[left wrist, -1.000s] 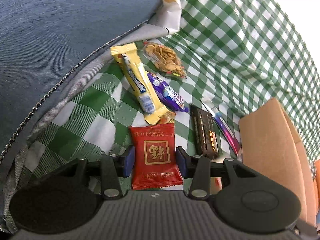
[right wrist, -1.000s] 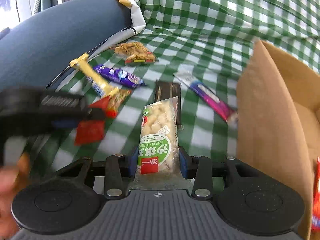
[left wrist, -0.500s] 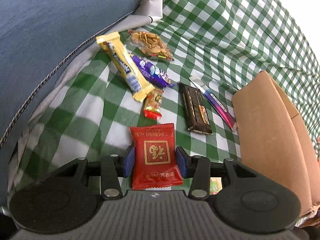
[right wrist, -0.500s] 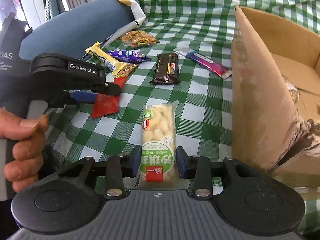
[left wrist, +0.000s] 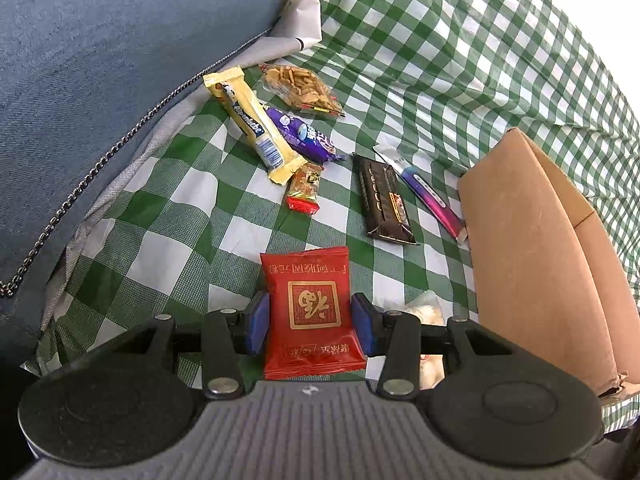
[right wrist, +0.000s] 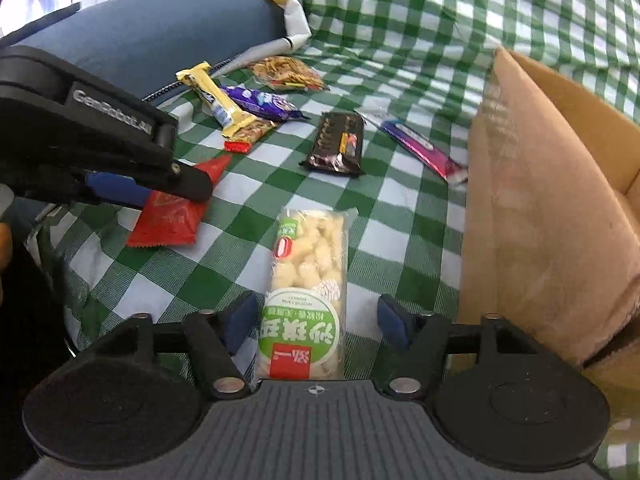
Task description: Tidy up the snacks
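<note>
Beside the cardboard box (right wrist: 540,200), the red packet (left wrist: 312,312) is clamped by the left gripper (left wrist: 310,326), while the right gripper (right wrist: 314,320) has just been opened, its fingers apart around the rice-puff bar (right wrist: 306,280).

I count eight snack packets (left wrist: 307,312) on the green checked cloth (left wrist: 440,60), one cardboard box (left wrist: 532,248), and two grippers (right wrist: 314,320) in hand.
</note>
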A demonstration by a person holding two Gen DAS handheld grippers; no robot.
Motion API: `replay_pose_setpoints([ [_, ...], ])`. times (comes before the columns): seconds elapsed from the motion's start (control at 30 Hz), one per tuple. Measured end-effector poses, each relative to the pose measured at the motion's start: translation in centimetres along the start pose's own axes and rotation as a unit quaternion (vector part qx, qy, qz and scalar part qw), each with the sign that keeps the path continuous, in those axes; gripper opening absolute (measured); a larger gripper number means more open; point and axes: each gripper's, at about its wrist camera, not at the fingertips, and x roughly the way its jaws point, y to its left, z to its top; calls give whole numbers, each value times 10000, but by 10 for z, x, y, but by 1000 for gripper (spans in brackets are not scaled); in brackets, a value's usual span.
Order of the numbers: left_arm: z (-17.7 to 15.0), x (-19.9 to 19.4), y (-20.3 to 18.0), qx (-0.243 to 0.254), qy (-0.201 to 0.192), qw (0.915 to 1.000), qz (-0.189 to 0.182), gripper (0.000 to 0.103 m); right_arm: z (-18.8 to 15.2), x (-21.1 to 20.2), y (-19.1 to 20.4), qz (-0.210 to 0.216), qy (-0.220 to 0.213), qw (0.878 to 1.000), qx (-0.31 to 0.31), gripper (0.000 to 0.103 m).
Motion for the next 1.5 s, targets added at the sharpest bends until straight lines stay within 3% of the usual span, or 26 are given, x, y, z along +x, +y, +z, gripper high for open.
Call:
replay_pose_setpoints([
  [0.03, 0, 0, 0, -13, 2, 10000, 14, 49, 0, 0, 0, 59, 5, 10000, -34, 40],
  [0.07, -1, 0, -1, 3, 5, 10000, 34, 49, 0, -1, 0, 91, 10, 9999, -42, 39],
  [0.4, -5, -11, -7, 36, -235, 9997, 84, 49, 2, -31, -3, 166, -369, 9991, 84, 38],
  [0.57, -5, -24, -5, -124, -483, 9988, -31, 49, 4, -54, -9, 143, -746, 9970, 125, 38],
  [1.0, -7, -33, -11, -216, -647, 9972, -298, 49, 10, -99, -15, -93, -1489, 9888, -68, 38],
  [1.5, -6, -53, -26, -2, -732, 9952, -650, 49, 27, -115, -38, -283, -1846, 9812, 495, 38],
])
